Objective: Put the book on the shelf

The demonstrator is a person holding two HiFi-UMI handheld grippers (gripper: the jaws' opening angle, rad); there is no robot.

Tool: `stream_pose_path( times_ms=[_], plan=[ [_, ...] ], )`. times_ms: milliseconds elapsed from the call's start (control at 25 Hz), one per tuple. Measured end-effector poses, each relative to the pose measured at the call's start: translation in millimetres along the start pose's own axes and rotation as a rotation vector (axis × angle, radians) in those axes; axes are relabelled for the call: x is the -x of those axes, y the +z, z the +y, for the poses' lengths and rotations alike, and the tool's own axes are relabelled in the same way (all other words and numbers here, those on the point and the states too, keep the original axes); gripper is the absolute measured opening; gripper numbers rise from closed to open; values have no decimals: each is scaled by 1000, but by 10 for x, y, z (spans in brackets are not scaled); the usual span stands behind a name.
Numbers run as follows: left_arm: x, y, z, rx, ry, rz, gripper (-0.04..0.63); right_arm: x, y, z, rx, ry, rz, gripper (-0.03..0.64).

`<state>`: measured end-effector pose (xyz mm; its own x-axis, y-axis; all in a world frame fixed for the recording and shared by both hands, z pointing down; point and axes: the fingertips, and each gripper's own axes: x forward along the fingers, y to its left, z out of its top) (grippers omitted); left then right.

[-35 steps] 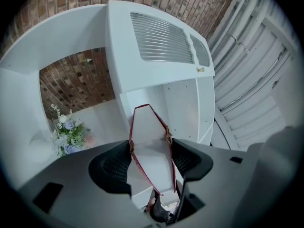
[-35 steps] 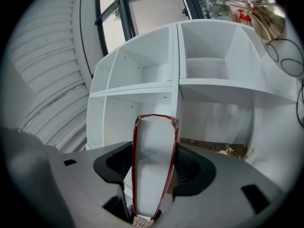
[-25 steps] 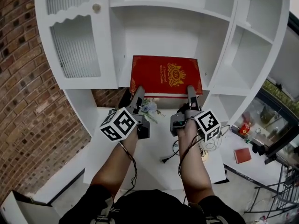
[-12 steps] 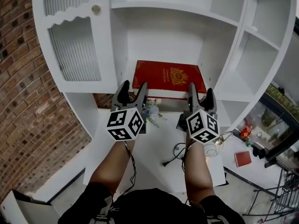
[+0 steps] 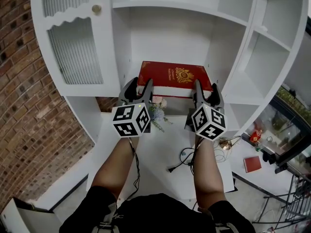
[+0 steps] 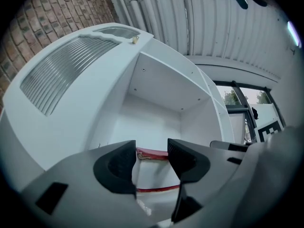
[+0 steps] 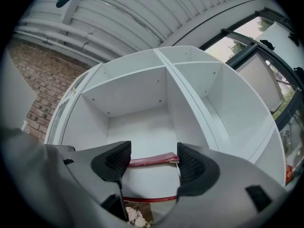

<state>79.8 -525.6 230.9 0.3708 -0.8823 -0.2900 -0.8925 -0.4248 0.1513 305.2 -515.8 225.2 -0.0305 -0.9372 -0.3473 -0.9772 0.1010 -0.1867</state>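
**A:** Eyes on the red book (image 5: 175, 74): it's lying flat in the middle compartment of the white shelf unit (image 5: 228, 38), gold crest facing up and near edge along the compartment's front.

**B:** And both claws sit right at that near edge. The left claw (image 5: 138, 88) is by the book's left front corner and the right claw (image 5: 207, 91) by its right front corner.

**A:** Are they gripping?

**B:** No. In the left gripper view the jaws stand apart and are closing. The book (image 6: 153, 172) shows through the gap just past the tips, red cover over white pages, and neither pad is pressing on it.

**A:** Same in the right gripper view: jaws apart and closing, with the book (image 7: 149, 161) framed between the tips and just beyond them. Nothing is pinched.

**B:** So both claws are empty-handed, and the book rests on the shelf on its own.

**A:** Below the claws there's the white surface (image 5: 160, 149), with a little bunch of flowers (image 5: 156, 111) between the two arms and a dark cable (image 5: 182, 161) nearer the person.

**B:** To the left of the compartment is a ribbed-glass door (image 5: 73, 52), with the brick wall (image 5: 29, 106) beside it.
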Motion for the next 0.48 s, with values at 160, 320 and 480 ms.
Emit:
stream_pose_path(
  times_ms=[160,320,480],
  plan=[
    [-82,-23,3,-38,22,25,219,-119,-55,-39,-3,-2,53,319],
    [-151,-59,17,-60,38,58,216,-181,-102,-60,12,-18,102,319],
    [-208,-70,27,-59,47,77,216,-249,-139,-83,15,-32,186,319]
  ],
)
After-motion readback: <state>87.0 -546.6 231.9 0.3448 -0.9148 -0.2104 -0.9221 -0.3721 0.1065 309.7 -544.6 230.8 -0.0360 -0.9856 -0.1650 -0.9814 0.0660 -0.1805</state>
